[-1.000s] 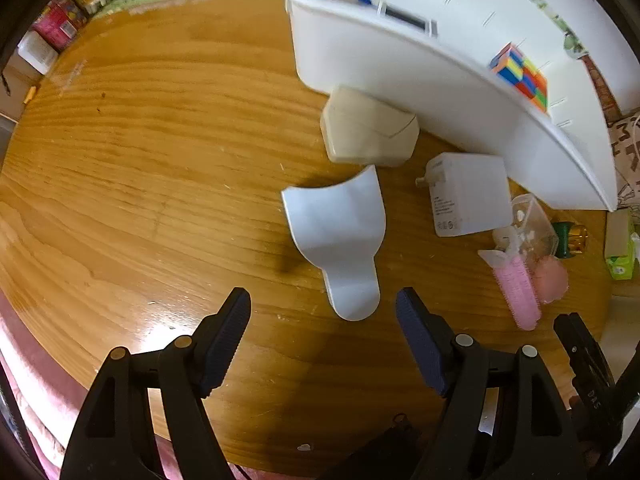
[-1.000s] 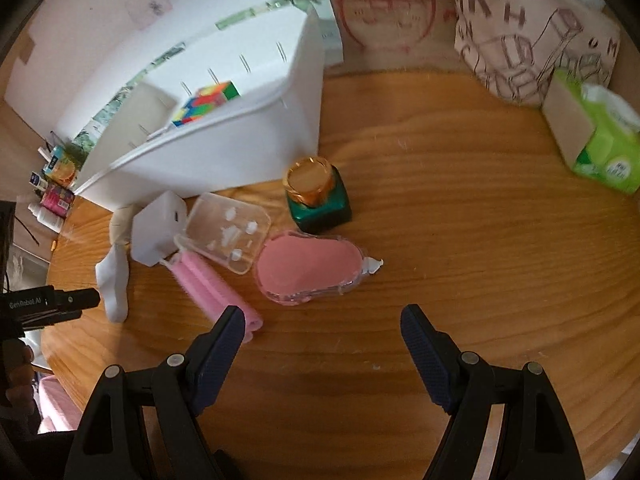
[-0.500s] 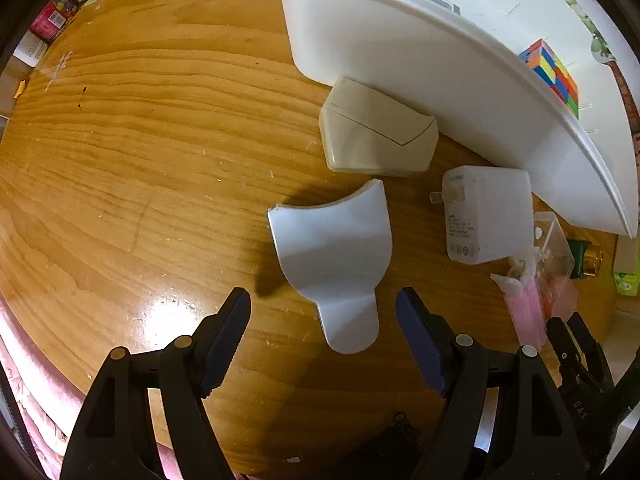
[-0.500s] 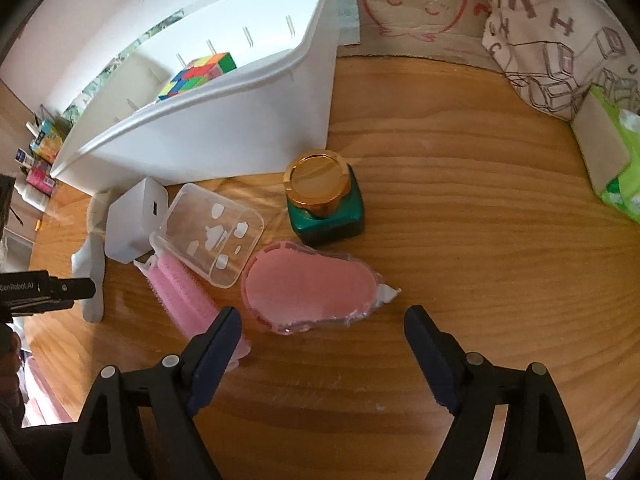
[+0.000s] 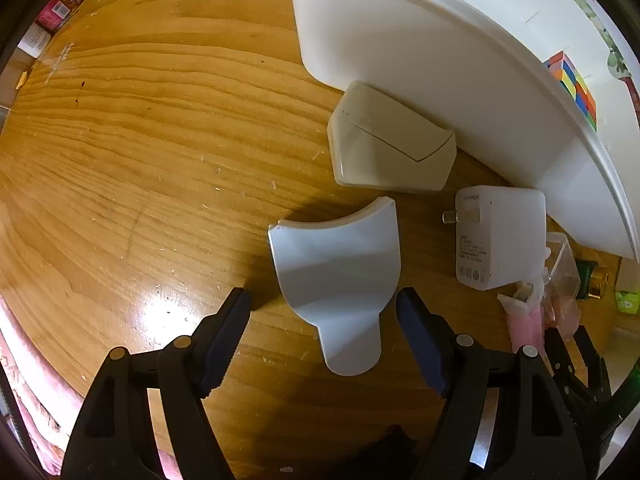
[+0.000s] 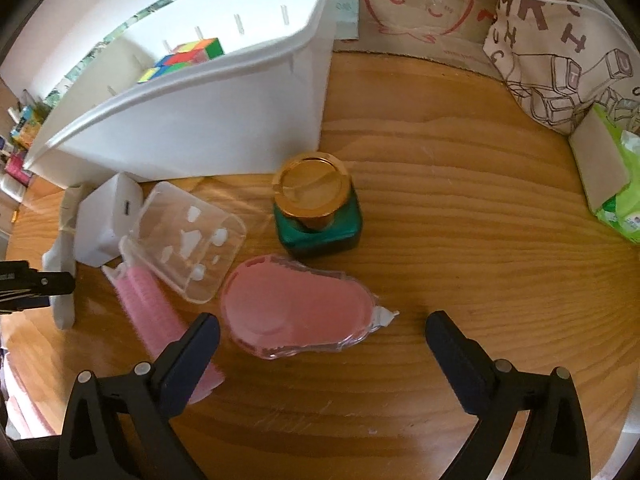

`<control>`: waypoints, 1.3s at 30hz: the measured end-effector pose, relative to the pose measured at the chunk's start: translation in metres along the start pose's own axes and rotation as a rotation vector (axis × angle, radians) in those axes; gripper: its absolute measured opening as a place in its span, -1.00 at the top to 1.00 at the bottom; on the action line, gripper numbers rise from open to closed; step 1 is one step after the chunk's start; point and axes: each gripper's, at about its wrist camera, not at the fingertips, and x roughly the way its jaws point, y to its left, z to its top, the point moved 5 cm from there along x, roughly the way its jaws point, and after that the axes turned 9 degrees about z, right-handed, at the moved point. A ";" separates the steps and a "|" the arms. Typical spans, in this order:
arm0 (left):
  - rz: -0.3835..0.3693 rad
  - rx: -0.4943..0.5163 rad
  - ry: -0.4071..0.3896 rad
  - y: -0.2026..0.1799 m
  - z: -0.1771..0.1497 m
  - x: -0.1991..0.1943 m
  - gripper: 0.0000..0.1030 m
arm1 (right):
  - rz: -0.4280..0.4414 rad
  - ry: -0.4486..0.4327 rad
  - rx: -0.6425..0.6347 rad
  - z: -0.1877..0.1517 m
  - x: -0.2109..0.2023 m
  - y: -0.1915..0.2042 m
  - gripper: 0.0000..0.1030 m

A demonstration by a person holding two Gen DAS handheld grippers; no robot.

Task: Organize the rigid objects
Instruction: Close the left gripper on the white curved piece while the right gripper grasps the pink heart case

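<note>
A white curved scoop-shaped piece lies on the wooden table, its narrow end between the fingers of my left gripper, which is open and points down over it without touching. My right gripper is opening wide above a pink oval item in clear packaging; the pads do not press on it. Around it lie a pink roller, a clear plastic case, a green jar with a gold lid and a white charger. A white bin holds a colourful cube.
A beige box lies against the bin wall. A printed cloth bag and a green tissue pack stand at the right. Small packages sit past the table's far left edge. Bare wood stretches left of the scoop.
Both grippers have come closer to the table and nearer their objects. The right gripper's fingers have spread wider apart. The scoop now sits between the left fingertips.
</note>
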 end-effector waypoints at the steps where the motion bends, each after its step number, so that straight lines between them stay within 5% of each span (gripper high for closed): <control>1: 0.001 -0.002 -0.003 -0.002 0.002 -0.001 -0.51 | -0.003 -0.001 -0.004 0.003 0.001 -0.001 -1.00; 5: -0.003 0.002 -0.022 -0.004 0.006 -0.005 -0.42 | -0.016 -0.004 -0.017 0.001 0.006 -0.001 -0.99; 9: -0.017 0.019 -0.046 -0.010 0.013 -0.013 -0.12 | -0.013 -0.009 -0.026 0.000 0.006 0.007 -0.98; 19: -0.023 0.021 -0.049 -0.005 0.009 -0.014 -0.11 | -0.007 -0.028 -0.065 0.003 0.001 0.024 -0.64; 39: -0.042 0.027 -0.091 0.015 -0.022 -0.022 -0.11 | 0.033 -0.020 -0.049 -0.011 -0.019 0.027 -0.64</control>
